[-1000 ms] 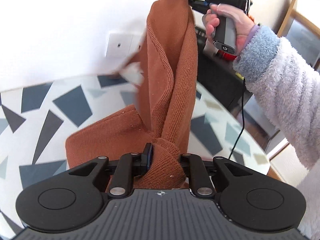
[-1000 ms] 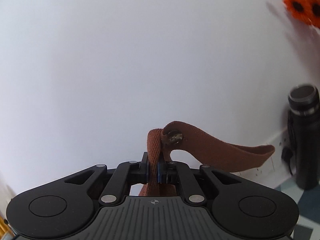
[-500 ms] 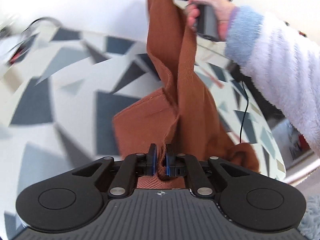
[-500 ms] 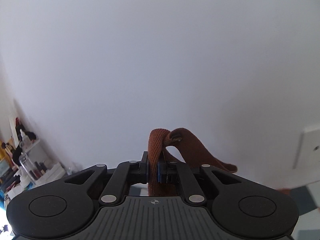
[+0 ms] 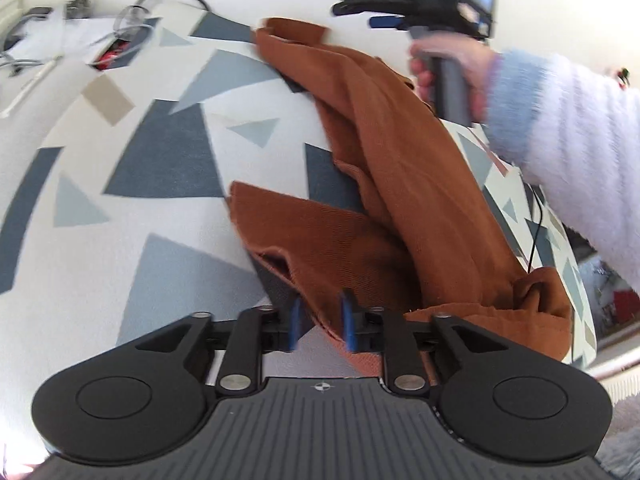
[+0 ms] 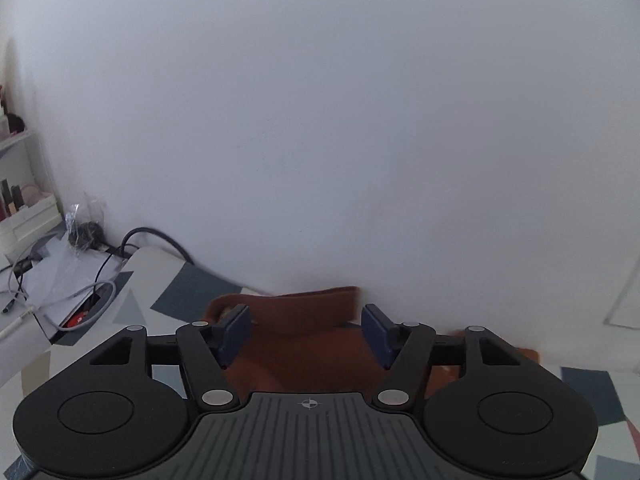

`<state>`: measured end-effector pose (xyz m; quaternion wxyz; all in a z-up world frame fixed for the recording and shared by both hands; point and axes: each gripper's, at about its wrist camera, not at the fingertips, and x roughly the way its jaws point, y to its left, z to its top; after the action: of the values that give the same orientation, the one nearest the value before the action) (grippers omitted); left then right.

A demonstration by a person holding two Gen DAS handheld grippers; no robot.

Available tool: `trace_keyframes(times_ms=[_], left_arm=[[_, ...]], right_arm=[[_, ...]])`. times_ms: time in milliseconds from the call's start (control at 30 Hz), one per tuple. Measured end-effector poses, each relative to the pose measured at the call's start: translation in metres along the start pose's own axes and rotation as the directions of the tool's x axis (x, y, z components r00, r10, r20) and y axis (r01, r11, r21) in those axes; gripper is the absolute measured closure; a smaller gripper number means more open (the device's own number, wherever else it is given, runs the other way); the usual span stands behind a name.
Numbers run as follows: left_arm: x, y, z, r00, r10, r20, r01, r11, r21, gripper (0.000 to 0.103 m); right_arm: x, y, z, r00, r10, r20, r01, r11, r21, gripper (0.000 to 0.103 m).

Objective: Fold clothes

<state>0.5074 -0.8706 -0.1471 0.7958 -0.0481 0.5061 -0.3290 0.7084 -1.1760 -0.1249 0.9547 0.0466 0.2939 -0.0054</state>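
Observation:
A rust-brown knit garment (image 5: pixel 400 168) lies crumpled across the patterned table (image 5: pixel 160 160), from the far edge by the wall to the near right corner. My left gripper (image 5: pixel 320 320) hovers at its near hem. The jaws are opening and a fold of hem sits loosely between the blue pads. In the right wrist view my right gripper (image 6: pixel 306 330) is opening too, its pads wide apart over the garment's band (image 6: pixel 308 308), which rests on the table (image 6: pixel 180 292) by the wall. The left wrist view shows that right gripper (image 5: pixel 356 12) above the garment's far end.
A person's hand and fluffy white sleeve (image 5: pixel 568 128) hold the right gripper. Cables and papers (image 6: pixel 60 280) clutter the table's far left end, beside a white shelf unit (image 6: pixel 24 208). A plain wall stands close behind the table. The table's right edge (image 5: pixel 580 280) drops to the floor.
The garment, held up hanging between both shut grippers, has come down onto the table. Both grippers sank with it and their jaws have parted, so the band dropped from the right one.

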Motion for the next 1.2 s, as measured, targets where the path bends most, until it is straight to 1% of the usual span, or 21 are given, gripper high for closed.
trace_keyframes(times_ms=[33,100,233,300,333,367,467,567,600,633,733,767,833,867,900,933,967,1000,1033,1100,1200], left_arm=[[0.004,-0.001,0.003,1.000,0.000,-0.005,0.000,1.000,0.024,0.060],[0.011,-0.005,0.011,1.000,0.007,-0.015,-0.006,0.997,0.079,0.056],[0.024,-0.015,0.029,0.999,0.041,-0.004,-0.039,0.983,0.180,0.055],[0.030,-0.017,0.039,0.999,0.049,0.010,-0.050,0.975,0.215,0.044],[0.035,-0.019,0.043,0.998,0.060,0.018,-0.062,0.969,0.238,0.041],[0.041,-0.021,0.046,0.998,0.067,0.010,-0.067,0.962,0.263,0.039],[0.065,-0.028,0.051,0.994,0.107,-0.034,-0.089,0.933,0.349,0.038],[0.083,-0.038,0.049,0.983,0.182,-0.036,-0.147,0.884,0.444,0.038],[0.087,-0.040,0.048,0.979,0.199,-0.035,-0.160,0.873,0.461,0.038],[0.090,-0.041,0.047,0.978,0.205,-0.039,-0.164,0.870,0.465,0.037],[0.098,-0.042,0.044,0.977,0.207,-0.052,-0.160,0.870,0.466,0.030],[0.102,-0.042,0.042,0.976,0.209,-0.059,-0.156,0.865,0.477,0.025],[0.103,-0.041,0.039,0.979,0.200,-0.048,-0.152,0.862,0.484,0.024],[0.102,-0.040,0.039,0.981,0.188,-0.053,-0.141,0.869,0.474,0.029],[0.100,-0.038,0.040,0.983,0.177,-0.056,-0.132,0.876,0.463,0.045],[0.098,-0.037,0.041,0.984,0.166,-0.056,-0.123,0.882,0.454,0.056],[0.095,-0.035,0.041,0.986,0.152,-0.068,-0.108,0.893,0.438,0.077],[0.092,-0.034,0.041,0.987,0.137,-0.082,-0.091,0.904,0.419,0.087],[0.088,-0.032,0.038,0.986,0.142,-0.083,-0.096,0.907,0.410,0.087],[0.080,-0.028,0.030,0.984,0.161,-0.076,-0.118,0.910,0.398,0.088],[0.061,-0.009,0.018,0.983,0.165,-0.084,-0.134,0.946,0.294,0.088]], right_arm=[[-0.005,-0.008,0.019,1.000,0.001,0.007,-0.002,0.999,0.034,0.045],[-0.029,-0.045,0.011,1.000,-0.022,0.012,0.020,0.994,0.103,0.045],[-0.076,-0.115,-0.034,0.992,-0.096,-0.077,0.111,0.971,0.213,0.044],[-0.098,-0.143,-0.066,0.980,-0.138,-0.143,0.171,0.951,0.259,0.045],[-0.108,-0.153,-0.081,0.973,-0.152,-0.172,0.195,0.942,0.274,0.045],[-0.117,-0.158,-0.094,0.969,-0.156,-0.191,0.206,0.938,0.278,0.045],[-0.143,-0.171,-0.130,0.953,-0.169,-0.250,0.240,0.927,0.287,0.045],[-0.149,-0.173,-0.160,0.934,-0.182,-0.306,0.273,0.918,0.286,0.045],[-0.150,-0.170,-0.165,0.934,-0.188,-0.304,0.275,0.921,0.277,0.045],[-0.152,-0.168,-0.171,0.934,-0.193,-0.302,0.278,0.923,0.267,0.045],[-0.155,-0.160,-0.177,0.932,-0.205,-0.299,0.274,0.938,0.212,0.043],[-0.155,-0.156,-0.177,0.933,-0.202,-0.297,0.266,0.944,0.194,0.043],[-0.155,-0.149,-0.176,0.936,-0.197,-0.293,0.250,0.955,0.158,0.047],[-0.154,-0.146,-0.175,0.940,-0.184,-0.288,0.233,0.962,0.144,0.056],[-0.153,-0.142,-0.174,0.944,-0.171,-0.283,0.215,0.968,0.131,0.064],[-0.153,-0.140,-0.174,0.949,-0.148,-0.280,0.189,0.974,0.128,0.077],[-0.152,-0.139,-0.172,0.949,-0.135,-0.284,0.176,0.976,0.126,0.081],[-0.152,-0.137,-0.170,0.950,-0.122,-0.289,0.163,0.979,0.125,0.090],[-0.152,-0.137,-0.169,0.950,-0.104,-0.293,0.147,0.980,0.130,0.095],[-0.153,-0.136,-0.168,0.949,-0.111,-0.296,0.151,0.982,0.115,0.095],[-0.159,-0.136,-0.170,0.947,-0.136,-0.290,0.173,0.979,0.105,0.095]])
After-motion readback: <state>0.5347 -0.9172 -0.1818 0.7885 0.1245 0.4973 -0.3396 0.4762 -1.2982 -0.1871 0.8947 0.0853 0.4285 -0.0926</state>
